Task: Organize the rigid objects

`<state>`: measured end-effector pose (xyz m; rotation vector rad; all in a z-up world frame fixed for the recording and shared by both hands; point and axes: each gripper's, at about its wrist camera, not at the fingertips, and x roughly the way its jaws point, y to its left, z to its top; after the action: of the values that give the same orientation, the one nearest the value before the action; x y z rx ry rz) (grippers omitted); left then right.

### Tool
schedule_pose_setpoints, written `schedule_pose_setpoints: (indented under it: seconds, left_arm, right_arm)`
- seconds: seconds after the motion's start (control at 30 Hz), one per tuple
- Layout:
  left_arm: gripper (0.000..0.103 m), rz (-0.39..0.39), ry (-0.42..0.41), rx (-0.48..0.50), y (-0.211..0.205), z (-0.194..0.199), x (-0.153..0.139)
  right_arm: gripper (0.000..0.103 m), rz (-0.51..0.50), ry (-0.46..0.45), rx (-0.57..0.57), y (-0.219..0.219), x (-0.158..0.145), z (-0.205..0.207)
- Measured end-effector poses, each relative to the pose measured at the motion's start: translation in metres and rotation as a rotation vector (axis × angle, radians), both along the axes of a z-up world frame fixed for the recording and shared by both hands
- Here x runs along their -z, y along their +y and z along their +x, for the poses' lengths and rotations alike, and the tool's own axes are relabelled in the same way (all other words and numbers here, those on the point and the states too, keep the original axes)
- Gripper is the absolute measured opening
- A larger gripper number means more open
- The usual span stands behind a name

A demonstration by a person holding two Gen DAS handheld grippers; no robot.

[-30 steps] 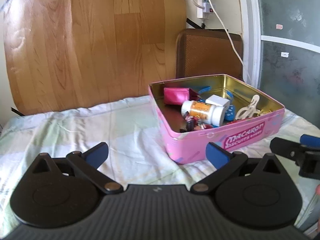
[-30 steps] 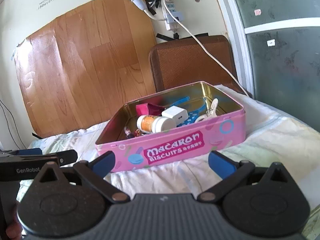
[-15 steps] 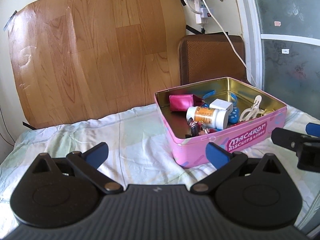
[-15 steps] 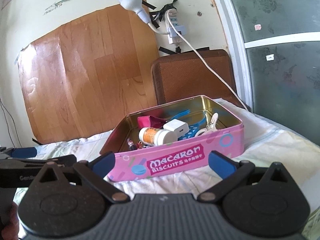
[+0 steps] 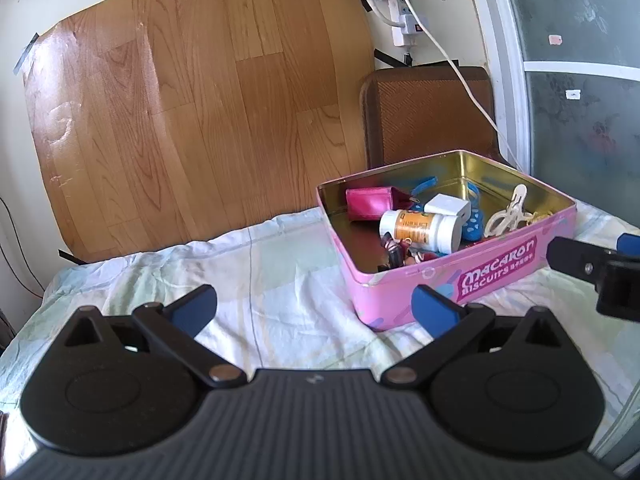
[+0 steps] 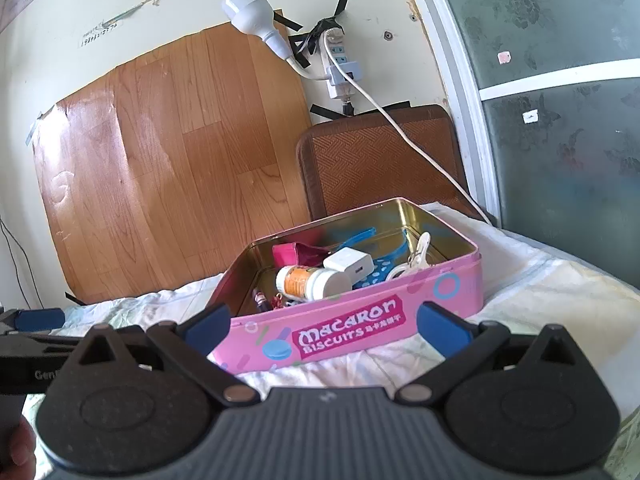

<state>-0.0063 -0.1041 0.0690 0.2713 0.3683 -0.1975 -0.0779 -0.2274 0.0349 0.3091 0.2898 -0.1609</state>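
My right hand-held gripper (image 6: 324,330), spread wide and empty, faces the pink tin's (image 6: 440,292) long side squarely, nearer than my left

Both grippers have pulled back and tilted up over the last second. Pink tin (image 5: 460,276) now sits lower and further off in the left wrist view, and more wall shows above it. In the right wrist view the bulb (image 6: 248,16) has come fully into frame, and the left gripper (image 6: 32,340) has dropped toward the lower left edge.
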Motion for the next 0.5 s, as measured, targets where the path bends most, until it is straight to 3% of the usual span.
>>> schedule_pose_setpoints:
  seconds: [0.5]
  left_arm:
    - [0.103,0.017,0.047,0.008,-0.0054,0.0007,0.0091]
  right_arm:
    - [0.103,0.021,0.01,0.01,-0.0023,0.006,0.0002]
